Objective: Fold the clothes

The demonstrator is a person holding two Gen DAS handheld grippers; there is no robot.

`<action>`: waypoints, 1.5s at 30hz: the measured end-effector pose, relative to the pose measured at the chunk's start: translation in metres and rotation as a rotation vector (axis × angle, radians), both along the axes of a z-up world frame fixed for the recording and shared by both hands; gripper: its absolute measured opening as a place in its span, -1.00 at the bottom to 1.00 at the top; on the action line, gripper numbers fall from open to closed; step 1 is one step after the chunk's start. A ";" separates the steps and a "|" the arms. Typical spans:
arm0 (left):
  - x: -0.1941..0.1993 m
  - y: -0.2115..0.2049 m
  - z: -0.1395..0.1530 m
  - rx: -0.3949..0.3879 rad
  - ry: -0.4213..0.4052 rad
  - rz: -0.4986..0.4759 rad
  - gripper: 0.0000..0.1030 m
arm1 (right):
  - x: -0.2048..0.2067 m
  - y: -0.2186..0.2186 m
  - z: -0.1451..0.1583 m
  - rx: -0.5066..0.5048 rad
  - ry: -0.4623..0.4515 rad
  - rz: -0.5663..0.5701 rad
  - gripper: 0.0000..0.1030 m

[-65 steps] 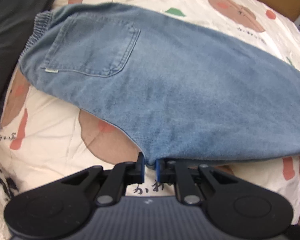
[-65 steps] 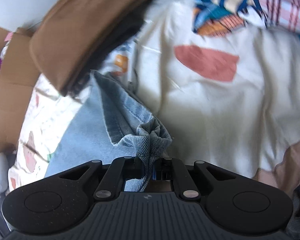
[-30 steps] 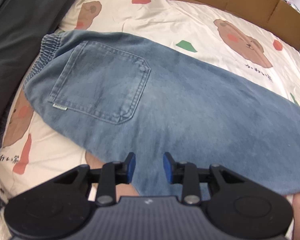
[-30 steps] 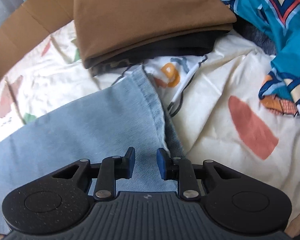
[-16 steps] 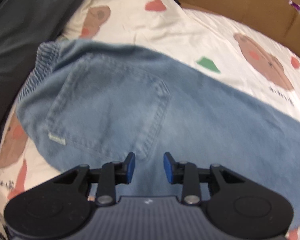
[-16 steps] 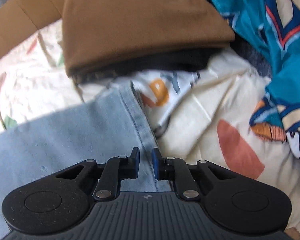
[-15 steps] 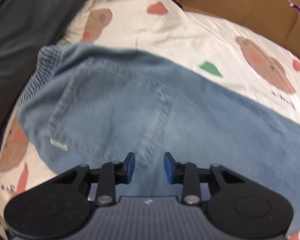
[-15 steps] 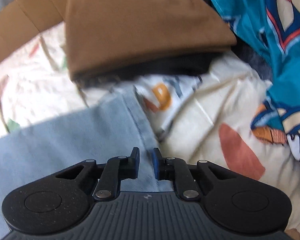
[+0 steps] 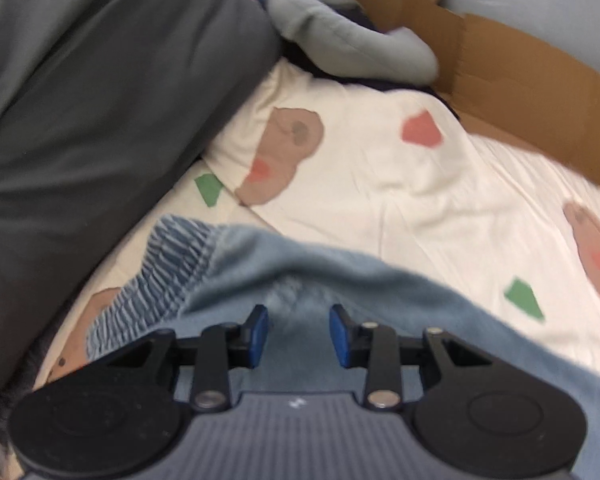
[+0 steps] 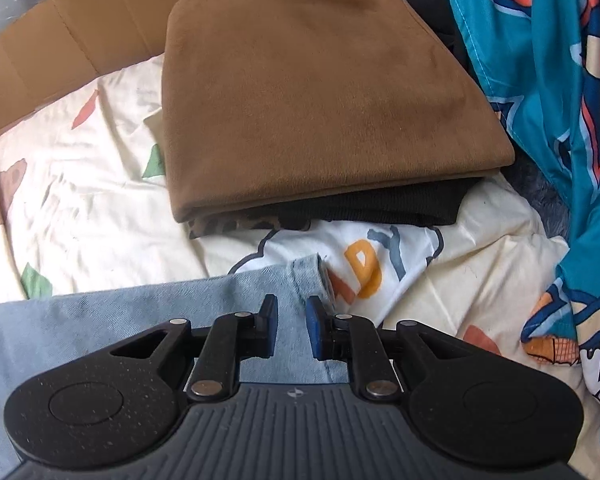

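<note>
- One dark grey cushion or cover (image 9: 80, 100) fills the left edge of the bed in the left wrist view.
- One pair of blue jeans (image 9: 380, 292) lies on the cream printed bedsheet (image 9: 380, 184); the gathered elastic waistband (image 9: 168, 276) points to the left edge, beside the grey cover.
- The left gripper (image 9: 298, 334) hangs over the jeans just behind the waistband, its two blue pads spread apart with nothing between them but denim underneath.
- One pale grey stuffed shape (image 9: 340, 36) lies at the far edge of the bed, next to one cardboard panel (image 9: 520, 92) along the far right edge.
- In the right wrist view, the jeans' leg end (image 10: 140, 308) lies flat, its hem (image 10: 312, 276) overlapping one white printed garment (image 10: 364, 256).
- The right gripper (image 10: 292, 328) is released too: two blue pads with a narrow gap, above the hem, holding nothing.
- One folded stack sits beyond: a brown garment (image 10: 312, 92) on top, a black one (image 10: 380, 204) beneath, and a leopard-patterned edge (image 10: 232, 226) showing at the lower left.
- One teal patterned cloth (image 10: 560, 120) is heaped along the right edge.
</note>
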State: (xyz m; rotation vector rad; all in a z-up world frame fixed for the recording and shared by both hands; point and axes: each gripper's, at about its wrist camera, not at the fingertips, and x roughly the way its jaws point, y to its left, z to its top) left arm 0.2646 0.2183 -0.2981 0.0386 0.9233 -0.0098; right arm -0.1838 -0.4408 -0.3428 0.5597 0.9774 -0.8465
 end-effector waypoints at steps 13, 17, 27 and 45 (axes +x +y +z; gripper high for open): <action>0.073 0.038 -0.039 -0.099 0.112 0.164 -0.37 | 0.017 -0.015 -0.024 -0.040 0.077 0.010 -0.56; 0.089 0.033 -0.050 -0.063 0.167 0.155 -0.39 | 0.016 -0.021 -0.032 -0.014 0.088 -0.012 -0.42; 0.072 0.037 0.002 -0.023 0.209 0.013 -0.42 | 0.010 -0.020 -0.016 -0.010 0.086 -0.036 -0.37; 0.043 0.070 -0.044 -0.009 0.257 0.113 -0.88 | 0.005 0.009 -0.009 -0.037 0.052 0.067 -0.38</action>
